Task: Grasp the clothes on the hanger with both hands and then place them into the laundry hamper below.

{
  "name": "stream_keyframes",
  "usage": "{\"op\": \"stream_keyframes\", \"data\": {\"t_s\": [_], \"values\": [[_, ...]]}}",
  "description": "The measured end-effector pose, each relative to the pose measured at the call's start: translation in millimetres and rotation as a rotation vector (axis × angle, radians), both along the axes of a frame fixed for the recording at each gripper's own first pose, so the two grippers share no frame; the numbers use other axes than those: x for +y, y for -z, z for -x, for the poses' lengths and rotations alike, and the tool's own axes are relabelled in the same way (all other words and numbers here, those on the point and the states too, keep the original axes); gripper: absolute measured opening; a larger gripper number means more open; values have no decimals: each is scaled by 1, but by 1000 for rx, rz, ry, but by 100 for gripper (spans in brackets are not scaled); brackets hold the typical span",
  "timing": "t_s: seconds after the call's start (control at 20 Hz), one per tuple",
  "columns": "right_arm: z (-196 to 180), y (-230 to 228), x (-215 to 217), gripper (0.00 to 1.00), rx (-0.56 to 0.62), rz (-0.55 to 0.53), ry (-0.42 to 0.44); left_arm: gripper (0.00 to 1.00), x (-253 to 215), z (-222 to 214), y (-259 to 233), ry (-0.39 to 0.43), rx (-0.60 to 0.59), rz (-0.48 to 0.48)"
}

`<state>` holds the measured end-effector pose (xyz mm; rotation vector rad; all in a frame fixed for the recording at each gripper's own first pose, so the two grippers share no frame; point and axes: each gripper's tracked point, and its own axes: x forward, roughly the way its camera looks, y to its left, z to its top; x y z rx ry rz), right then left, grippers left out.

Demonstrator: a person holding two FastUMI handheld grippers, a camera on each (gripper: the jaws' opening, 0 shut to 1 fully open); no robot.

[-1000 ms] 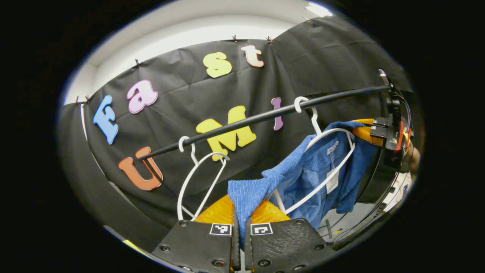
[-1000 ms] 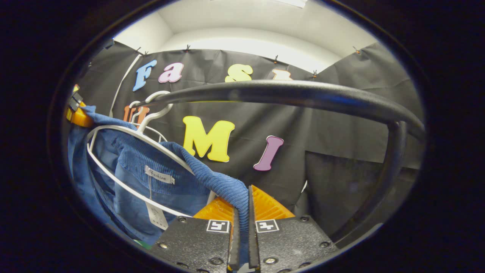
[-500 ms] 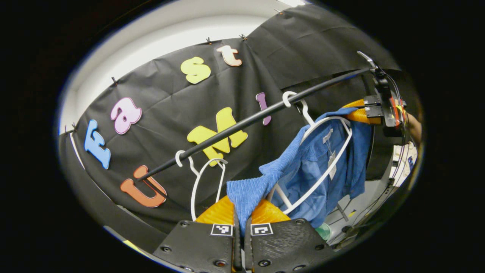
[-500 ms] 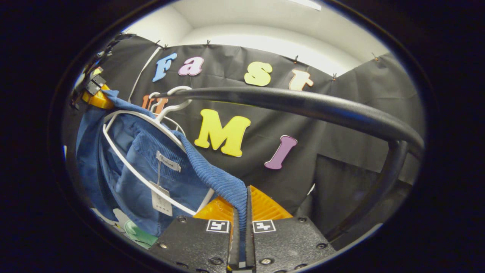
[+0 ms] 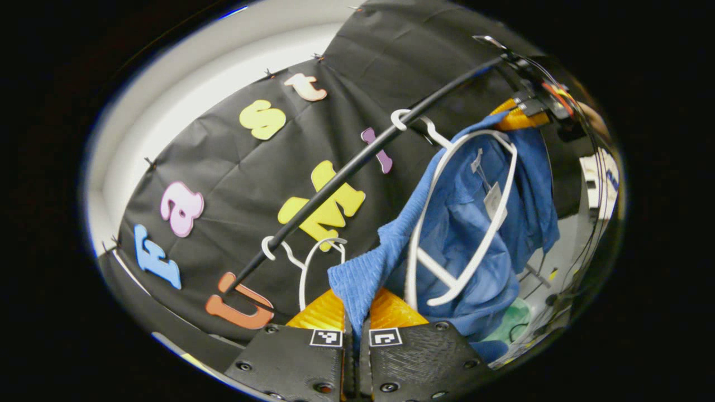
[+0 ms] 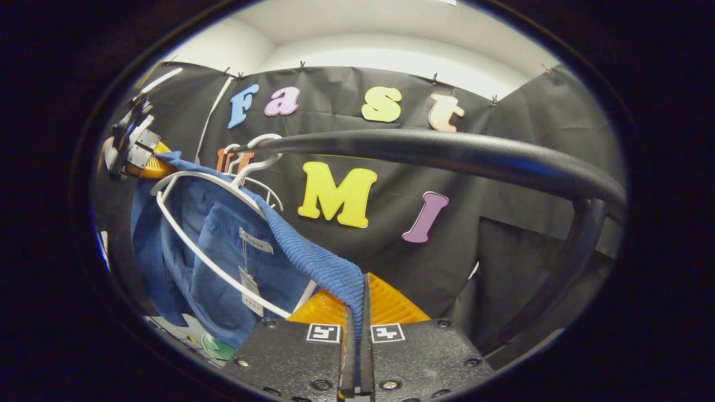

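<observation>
In the left gripper view, the left gripper [image 5: 353,340] has both fingers pressed together on a fold of the blue ribbed corduroy garment [image 5: 463,223], which rises from between the tips and spreads up and to the right of the tool; the garment hangs on a white plastic hanger [image 5: 447,223] hooked over the black metal rail [image 5: 357,164] ahead; a second, bare white hanger [image 5: 313,262] hangs on the same rail just ahead and left of the fingers; far up on the right, the right gripper [image 5: 522,114] touches the garment's other shoulder; a green patch [image 5: 511,326] shows below the garment, too blurred to tell what it is.

In the right gripper view, the right gripper [image 6: 356,340] is likewise clamped on a ribbed blue strip that runs up and left from its tips to the hanger [image 6: 212,262]; the rail [image 6: 447,156] arches close overhead; the left gripper [image 6: 142,159] sits far left at the garment's [image 6: 223,268] opposite shoulder.
</observation>
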<state>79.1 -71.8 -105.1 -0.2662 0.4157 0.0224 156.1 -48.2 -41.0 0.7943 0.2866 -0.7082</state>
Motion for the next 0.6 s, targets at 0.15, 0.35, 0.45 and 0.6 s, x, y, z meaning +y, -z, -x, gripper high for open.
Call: {"op": "stream_keyframes", "data": {"t_s": [0.15,0.35,0.45,0.6], "values": [[0,1,-2,7,-10,26,5,5,-9,-3,9,18,32,99],[-3,3,-7,7,-1,-47,30,3,-22,-3,28,47,175,292],[-8,5,-9,10,-2,-66,43,3,-24,-10,38,38,228,351],[-14,12,-11,7,8,-66,72,4,-27,-14,43,32,273,412]]}}
